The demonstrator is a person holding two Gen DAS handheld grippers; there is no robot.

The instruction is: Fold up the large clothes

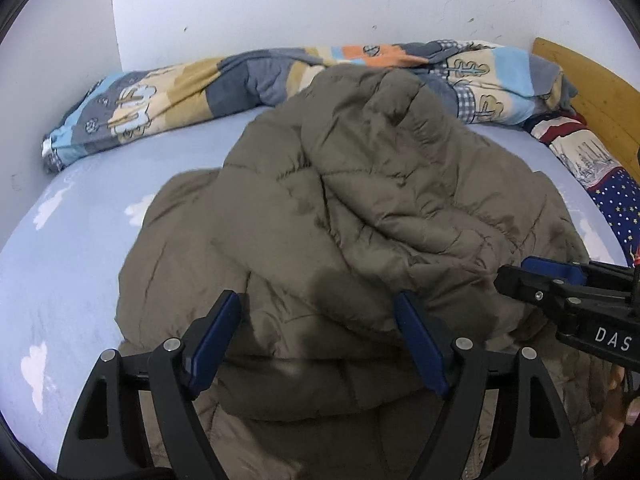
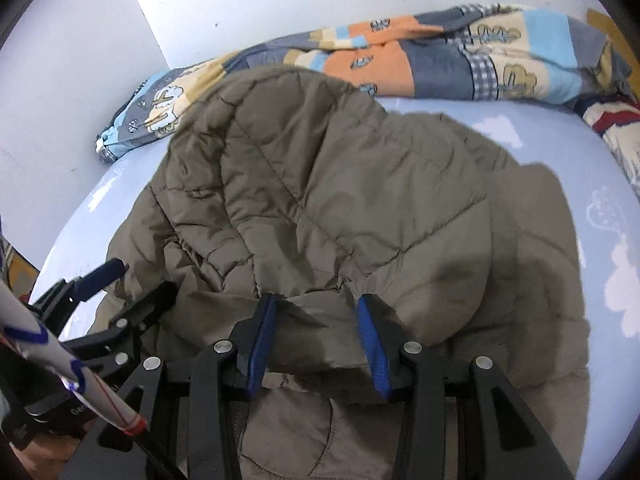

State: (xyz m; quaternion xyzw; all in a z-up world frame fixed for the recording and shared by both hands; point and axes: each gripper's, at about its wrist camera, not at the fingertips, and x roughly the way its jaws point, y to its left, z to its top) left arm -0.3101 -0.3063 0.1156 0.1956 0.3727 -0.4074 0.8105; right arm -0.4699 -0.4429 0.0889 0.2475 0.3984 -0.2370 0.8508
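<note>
A large olive-brown quilted jacket (image 1: 352, 216) lies bunched on the light blue bed sheet (image 1: 72, 264), partly folded over itself; it also fills the right wrist view (image 2: 340, 208). My left gripper (image 1: 320, 312) is open, its blue pads spread wide just above the jacket's near folded edge. My right gripper (image 2: 316, 304) is open, narrower, with its fingertips at a fold of the jacket; nothing is pinched between them. The right gripper shows at the right of the left wrist view (image 1: 560, 292), and the left gripper at the lower left of the right wrist view (image 2: 100, 276).
A rolled patchwork blanket (image 1: 256, 80) lies along the white wall at the back. A star-and-stripe patterned pillow (image 1: 592, 168) and a wooden headboard (image 1: 592, 92) are at the right. The sheet has white cloud prints.
</note>
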